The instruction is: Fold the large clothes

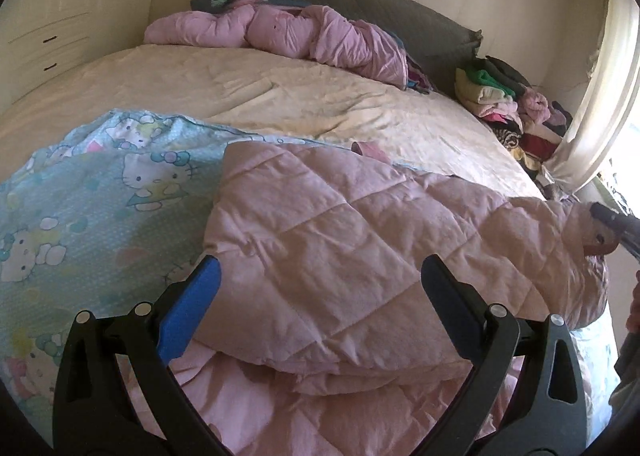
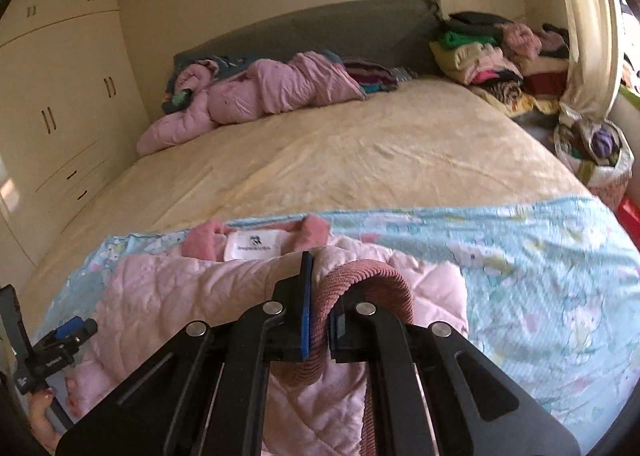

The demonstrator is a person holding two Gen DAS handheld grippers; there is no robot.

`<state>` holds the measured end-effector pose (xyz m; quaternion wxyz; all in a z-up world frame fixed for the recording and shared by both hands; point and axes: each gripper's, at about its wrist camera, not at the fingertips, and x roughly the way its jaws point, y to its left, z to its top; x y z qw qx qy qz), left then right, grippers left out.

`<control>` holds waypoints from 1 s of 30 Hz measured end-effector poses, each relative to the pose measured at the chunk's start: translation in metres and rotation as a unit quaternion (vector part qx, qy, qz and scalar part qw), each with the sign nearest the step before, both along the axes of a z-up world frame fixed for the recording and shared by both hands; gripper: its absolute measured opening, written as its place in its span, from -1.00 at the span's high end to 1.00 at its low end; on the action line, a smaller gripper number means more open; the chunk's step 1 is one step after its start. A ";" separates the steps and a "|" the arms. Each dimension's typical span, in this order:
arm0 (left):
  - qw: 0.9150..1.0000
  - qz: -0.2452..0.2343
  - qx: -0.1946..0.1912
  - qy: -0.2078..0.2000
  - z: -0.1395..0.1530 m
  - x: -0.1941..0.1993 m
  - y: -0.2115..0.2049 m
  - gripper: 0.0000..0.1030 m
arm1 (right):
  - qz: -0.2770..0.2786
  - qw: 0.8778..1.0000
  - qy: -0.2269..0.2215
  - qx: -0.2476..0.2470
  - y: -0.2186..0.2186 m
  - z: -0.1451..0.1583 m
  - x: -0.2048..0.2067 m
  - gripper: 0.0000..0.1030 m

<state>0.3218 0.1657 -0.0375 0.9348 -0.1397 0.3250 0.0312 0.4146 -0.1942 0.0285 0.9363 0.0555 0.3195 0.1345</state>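
A pale pink quilted jacket (image 1: 340,240) lies on a light blue cartoon-print sheet (image 1: 80,216) at the near end of the bed. My left gripper (image 1: 320,284) hovers just above the jacket's folded body, jaws wide apart with nothing between them. In the right wrist view my right gripper (image 2: 320,296) is shut on the jacket's ribbed dusty-pink cuff (image 2: 372,280), which loops over one finger and is lifted off the jacket (image 2: 168,296). The collar with its white label (image 2: 256,248) faces the headboard. The left gripper (image 2: 60,340) shows at the lower left, and the right gripper (image 1: 612,224) at the left view's right edge.
Cream bed sheet (image 2: 320,144) beyond the jacket. A bundled pink duvet (image 1: 280,32) lies by the grey headboard (image 2: 340,32). Stacked folded clothes (image 2: 492,52) sit at the far right corner, a full bag (image 2: 596,152) on the floor. Wardrobe (image 2: 60,88) left, curtain (image 1: 600,96) right.
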 end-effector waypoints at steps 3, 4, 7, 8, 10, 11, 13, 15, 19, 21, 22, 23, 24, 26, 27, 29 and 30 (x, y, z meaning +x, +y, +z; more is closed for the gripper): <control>1.000 0.007 0.017 0.009 -0.003 0.006 -0.001 -0.82 | -0.006 1.000 0.014 0.000 -0.003 -0.015 0.005 0.89; 1.000 0.005 0.020 0.010 -0.004 0.007 -0.003 -0.82 | -0.007 1.000 0.017 0.000 -0.003 -0.019 0.007 0.89; 0.999 -0.008 0.030 0.017 -0.010 0.013 -0.009 -0.82 | -0.011 1.000 0.025 0.002 -0.007 -0.030 0.009 0.89; 0.999 -0.014 0.040 0.025 -0.014 0.016 -0.014 -0.82 | -0.012 1.000 0.027 0.002 -0.007 -0.032 0.010 0.89; 0.997 -0.016 0.058 0.041 -0.021 0.019 -0.021 -0.82 | -0.013 0.999 0.033 0.002 -0.007 -0.038 0.011 0.88; 0.996 -0.016 0.070 0.055 -0.026 0.022 -0.024 -0.82 | -0.015 0.999 0.038 0.005 -0.008 -0.041 0.012 0.87; 0.994 -0.017 0.079 0.068 -0.034 0.025 -0.027 -0.82 | -0.019 0.999 0.047 0.020 -0.011 -0.046 0.012 0.80; 0.994 -0.018 0.077 0.072 -0.039 0.027 -0.024 -0.82 | -0.027 0.998 0.058 0.027 -0.016 -0.051 0.012 0.66; 0.994 -0.023 0.068 0.077 -0.045 0.028 -0.021 -0.83 | -0.059 0.996 0.064 0.030 -0.029 -0.052 0.000 0.13; 0.994 -0.022 0.069 0.077 -0.045 0.028 -0.021 -0.83 | -0.075 0.995 0.055 0.032 -0.036 -0.047 -0.010 0.09; 0.994 -0.022 0.069 0.077 -0.045 0.028 -0.021 -0.83 | -0.076 0.996 0.042 0.027 -0.037 -0.042 -0.017 0.05; 0.994 -0.022 0.070 0.078 -0.046 0.029 -0.020 -0.83 | -0.073 0.997 0.029 0.017 -0.033 -0.037 -0.023 0.02; 0.994 -0.022 0.069 0.078 -0.047 0.029 -0.019 -0.83 | -0.062 0.998 0.019 0.008 -0.026 -0.032 -0.027 -0.05; 0.994 -0.023 0.068 0.078 -0.047 0.028 -0.019 -0.83 | -0.032 0.999 0.011 -0.006 -0.006 -0.028 -0.031 -0.19; 0.994 -0.022 0.069 0.078 -0.047 0.029 -0.020 -0.83 | -0.019 1.000 0.011 -0.013 0.003 -0.027 -0.031 -0.27; 0.994 -0.022 0.070 0.078 -0.047 0.029 -0.020 -0.83 | 0.024 0.999 0.019 -0.034 0.035 -0.031 -0.026 -0.29; 0.994 -0.022 0.069 0.078 -0.047 0.029 -0.020 -0.83 | 0.037 0.998 0.025 -0.045 0.046 -0.034 -0.024 -0.29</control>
